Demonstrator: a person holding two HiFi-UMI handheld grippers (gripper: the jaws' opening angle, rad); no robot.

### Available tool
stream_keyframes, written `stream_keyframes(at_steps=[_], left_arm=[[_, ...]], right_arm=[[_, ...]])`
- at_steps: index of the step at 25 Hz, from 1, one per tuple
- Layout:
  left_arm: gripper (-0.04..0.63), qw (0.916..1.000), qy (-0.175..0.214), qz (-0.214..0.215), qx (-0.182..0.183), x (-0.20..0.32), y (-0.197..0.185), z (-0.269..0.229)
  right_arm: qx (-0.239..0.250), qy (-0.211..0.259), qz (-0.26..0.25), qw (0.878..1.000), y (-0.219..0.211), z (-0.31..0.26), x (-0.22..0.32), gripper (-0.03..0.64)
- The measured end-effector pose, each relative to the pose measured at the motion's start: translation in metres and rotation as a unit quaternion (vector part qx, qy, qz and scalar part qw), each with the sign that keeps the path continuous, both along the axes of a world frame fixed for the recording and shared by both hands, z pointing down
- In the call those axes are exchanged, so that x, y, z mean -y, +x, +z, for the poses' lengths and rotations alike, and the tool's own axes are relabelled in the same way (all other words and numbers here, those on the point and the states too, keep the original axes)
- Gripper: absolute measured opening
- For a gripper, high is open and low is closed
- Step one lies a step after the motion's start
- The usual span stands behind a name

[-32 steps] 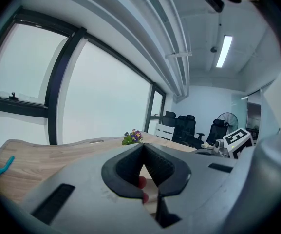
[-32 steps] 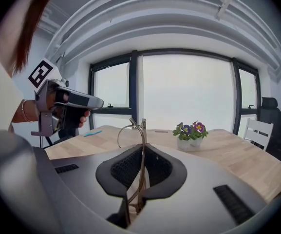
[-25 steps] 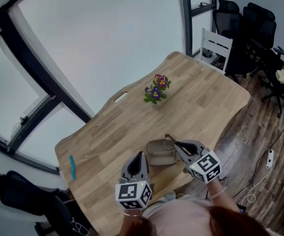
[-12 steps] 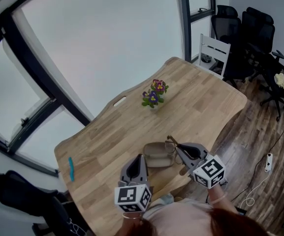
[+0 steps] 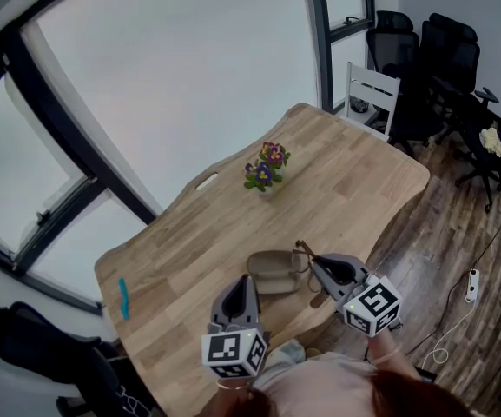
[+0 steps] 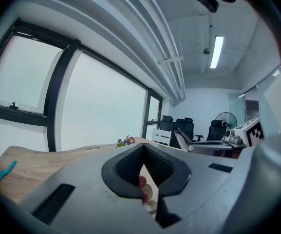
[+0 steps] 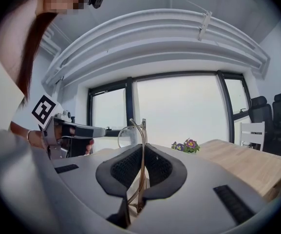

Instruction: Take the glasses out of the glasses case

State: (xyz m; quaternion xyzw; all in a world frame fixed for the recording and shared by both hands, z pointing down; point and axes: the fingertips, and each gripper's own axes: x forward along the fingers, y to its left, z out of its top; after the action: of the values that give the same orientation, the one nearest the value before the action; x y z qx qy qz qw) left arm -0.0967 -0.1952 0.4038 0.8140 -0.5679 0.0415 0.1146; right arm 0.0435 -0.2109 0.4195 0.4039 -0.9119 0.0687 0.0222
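Head view: I'm seeing the glasses case lying open on the wooden table, near its front edge. The right gripper is holding the glasses just beside the case's right end. The left gripper is hovering near the case's front.

Left gripper view: its jaws are pressing together, gripping nothing.

Right gripper view: its jaws are pinching the thin glasses frame, with the lens sticking up past the tips.

Left gripper closed, right gripper on glasses
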Motion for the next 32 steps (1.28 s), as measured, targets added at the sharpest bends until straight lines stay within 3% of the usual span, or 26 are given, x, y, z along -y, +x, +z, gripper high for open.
stream_keyframes(at_steps=[32], left_arm=[[0.000, 0.9997, 0.017, -0.011, 0.011, -0.025, 0.031, -0.014]], right_arm=[[0.042, 0.026, -0.009, 0.999, 0.026, -0.019, -0.025, 0.012]])
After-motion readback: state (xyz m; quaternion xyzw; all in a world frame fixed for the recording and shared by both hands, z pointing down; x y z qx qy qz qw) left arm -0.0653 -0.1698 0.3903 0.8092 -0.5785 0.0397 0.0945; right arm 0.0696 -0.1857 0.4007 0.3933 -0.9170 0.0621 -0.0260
